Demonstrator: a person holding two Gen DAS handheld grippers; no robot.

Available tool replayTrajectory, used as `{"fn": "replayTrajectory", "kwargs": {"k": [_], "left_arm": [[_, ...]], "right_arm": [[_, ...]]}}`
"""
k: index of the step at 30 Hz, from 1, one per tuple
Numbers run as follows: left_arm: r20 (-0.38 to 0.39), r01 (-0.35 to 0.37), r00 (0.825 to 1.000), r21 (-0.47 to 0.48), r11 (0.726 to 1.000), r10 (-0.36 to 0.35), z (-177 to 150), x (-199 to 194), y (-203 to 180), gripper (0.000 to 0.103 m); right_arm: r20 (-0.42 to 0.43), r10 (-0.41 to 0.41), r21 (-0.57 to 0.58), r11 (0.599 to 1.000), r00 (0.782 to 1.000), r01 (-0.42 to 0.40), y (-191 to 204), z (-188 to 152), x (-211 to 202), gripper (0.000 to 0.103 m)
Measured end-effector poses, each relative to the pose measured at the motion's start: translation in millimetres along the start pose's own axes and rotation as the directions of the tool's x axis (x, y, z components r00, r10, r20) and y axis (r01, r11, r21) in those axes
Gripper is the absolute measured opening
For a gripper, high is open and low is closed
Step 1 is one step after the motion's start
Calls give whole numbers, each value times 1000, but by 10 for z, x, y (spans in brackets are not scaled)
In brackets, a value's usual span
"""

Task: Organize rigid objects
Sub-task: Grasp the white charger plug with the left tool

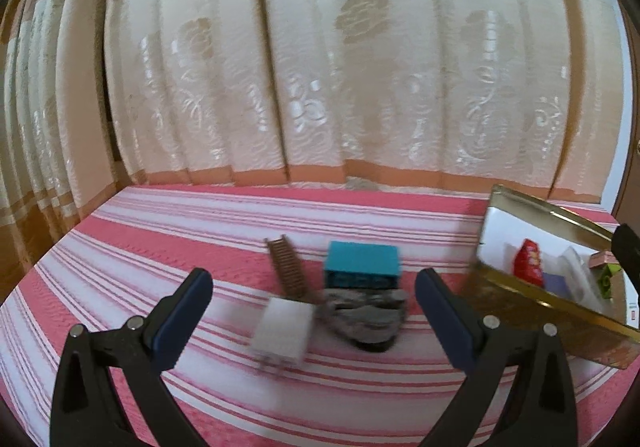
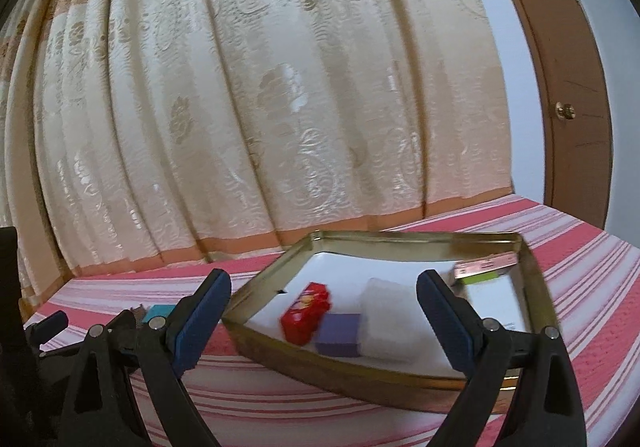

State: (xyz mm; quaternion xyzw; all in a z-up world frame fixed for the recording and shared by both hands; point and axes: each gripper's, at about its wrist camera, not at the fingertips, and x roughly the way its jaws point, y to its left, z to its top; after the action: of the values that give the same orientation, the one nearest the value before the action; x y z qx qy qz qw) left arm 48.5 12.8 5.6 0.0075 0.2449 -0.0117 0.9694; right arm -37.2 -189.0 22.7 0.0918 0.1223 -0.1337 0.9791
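Observation:
On the pink striped bedspread (image 1: 160,247) lie a white charger plug (image 1: 282,335), a grey rock-like object (image 1: 366,317), a teal box (image 1: 362,263) and a brown comb (image 1: 288,267). My left gripper (image 1: 314,311) is open above them, the white plug between its fingers. A gold tin tray (image 2: 532,275) holds a red packet (image 2: 306,311), a purple box (image 2: 340,333), a clear plastic box (image 2: 390,315) and a pink-green box (image 2: 482,271). My right gripper (image 2: 324,311) is open and empty over the tray's near rim (image 2: 360,367).
A cream patterned curtain (image 1: 320,67) hangs behind the bed. A brown door with a knob (image 2: 565,110) stands at the right. The tray also shows at the right of the left wrist view (image 1: 552,299). The left gripper's body (image 2: 60,331) appears at the right view's left.

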Motion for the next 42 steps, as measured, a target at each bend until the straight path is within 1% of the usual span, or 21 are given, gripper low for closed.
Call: {"fn": "replayTrajectory", "kwargs": {"k": [7,11,16,19,21,22,24,25,27,29,30,31,32,33,36,37,38,39,40,41,42], "left_arm": [[-89,4,996,-53,999,-9,9,192,460,102],[-125,-30,992,-44,999,24,14,282,620,102],[-180,-46,983,-46,998,37,7,395,762,102],[-197,-24,980,-19,1000,19,-4,413,743,102],[-215,27,976,-4,1000,-28,-20,418,686,102],[-230,61,971,3,998,-59,-33,431,640,102],[-265,96,961,35,995,-83,-63,478,545,95],[-277,104,957,53,993,-85,-70,496,500,89],[-292,109,953,68,992,-84,-79,523,460,88],[-323,106,943,60,993,-82,-84,593,448,87],[-345,108,935,48,993,-85,-90,641,448,86],[-367,114,925,31,993,-95,-93,684,445,81],[-395,129,912,12,992,-114,-103,737,443,75],[-404,126,908,17,992,-109,-103,759,417,75],[-405,118,909,30,993,-96,-101,745,376,75],[-402,114,911,25,993,-95,-100,735,382,71],[-396,100,915,18,995,-85,-92,720,398,61],[-388,80,919,8,997,-70,-85,704,429,54],[-382,65,922,-3,998,-61,-84,721,462,41],[-377,55,924,-21,998,-59,-80,713,499,37],[-374,65,924,-46,997,-78,-76,714,542,37]], "right_arm": [[-24,31,-26,999,999,-32,304,-34,77,96],[-46,49,-19,999,998,-50,433,-41,147,96],[-90,77,-38,996,993,-81,587,-62,235,96],[-88,94,-34,995,992,-97,583,-65,217,96],[-106,105,-16,994,989,-107,551,-70,230,96],[-122,110,-3,994,986,-111,531,-75,249,96],[-146,118,16,993,982,-116,510,-83,283,96],[-159,121,24,993,980,-119,504,-91,298,96],[-175,125,31,992,977,-122,499,-101,318,96],[-178,127,30,992,976,-123,504,-105,314,96],[-179,128,26,992,975,-126,514,-108,309,96],[-182,131,21,991,975,-129,530,-111,304,96],[-184,133,16,991,974,-132,540,-113,302,96],[-186,135,12,991,973,-135,548,-114,301,96],[-192,140,4,990,971,-142,570,-119,306,96],[-196,142,3,989,970,-145,571,-120,311,96],[-202,145,3,989,969,-147,574,-122,319,96],[-210,147,3,989,967,-150,579,-125,332,96],[-220,149,2,988,964,-153,589,-130,349,96],[-233,154,0,987,960,-159,602,-137,369,96],[-248,160,-1,986,955,-166,617,-146,389,96]]}}
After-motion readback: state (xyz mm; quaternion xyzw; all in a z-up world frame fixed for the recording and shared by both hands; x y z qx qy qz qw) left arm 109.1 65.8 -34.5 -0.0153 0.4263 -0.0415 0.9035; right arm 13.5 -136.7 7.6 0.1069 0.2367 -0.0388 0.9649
